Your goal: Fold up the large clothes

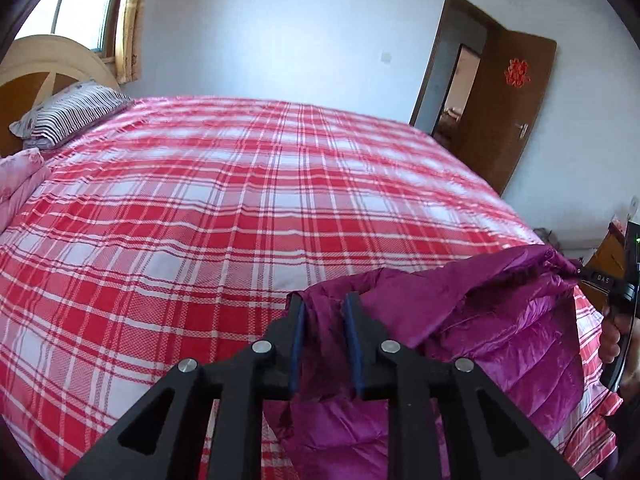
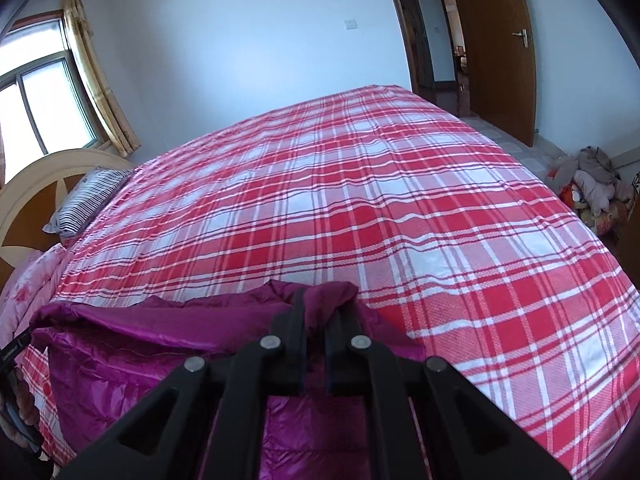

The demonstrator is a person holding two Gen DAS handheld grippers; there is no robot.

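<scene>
The purple jacket (image 1: 500, 320) sits at the near edge of the bed (image 1: 240, 200), part of it on the plaid sheet and part of it hanging off the near side. The left hand-held gripper (image 1: 326, 320) has its jaws a little apart, a fold of the purple cloth running between the blue pads (image 1: 298, 340); they look slack on it rather than pinching, so that side may be letting go. Over in the right wrist view the right hand-held gripper (image 2: 318, 320) is clamped tight, jaws nearly together with a bunched edge of the jacket (image 2: 140, 340) pinched at the tips. This is a quilted, shiny shell: light, puffy, very soft, and by the look of that sheen, slippery. It will sag and slide, not hold a crease. My read is that the best places to take hold are the stitched hems and the shoulder seams, where the cloth is thicker and gives the pads something to bite. A grip on a single smooth panel would likely slip out. The far part of the bed is bare, with a striped pillow (image 1: 72, 114) at the headboard.
</scene>
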